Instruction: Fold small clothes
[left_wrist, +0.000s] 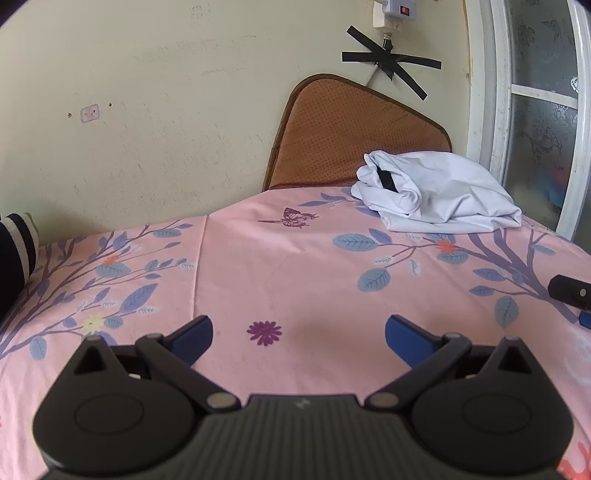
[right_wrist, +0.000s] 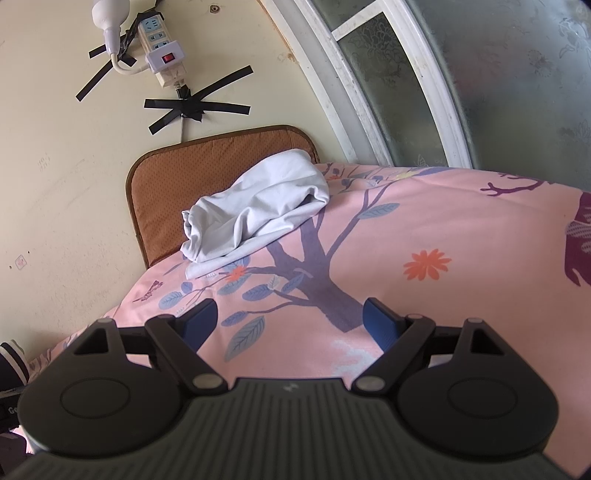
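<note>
A crumpled white garment (left_wrist: 436, 192) lies at the far right of the pink floral sheet (left_wrist: 280, 266), against a brown cushion. It also shows in the right wrist view (right_wrist: 255, 210), far ahead and left of centre. My left gripper (left_wrist: 298, 334) is open and empty, low over the bare sheet, well short of the garment. My right gripper (right_wrist: 290, 317) is open and empty, over the printed tree trunk on the sheet (right_wrist: 443, 236). Part of the right gripper (left_wrist: 570, 293) shows at the right edge of the left wrist view.
A brown perforated cushion (left_wrist: 347, 136) leans on the cream wall behind the garment. A power strip (right_wrist: 162, 51) and black tape are fixed to the wall. A white-framed frosted window (right_wrist: 461, 74) stands at the right. A dark striped sleeve (left_wrist: 16, 251) is at the left edge.
</note>
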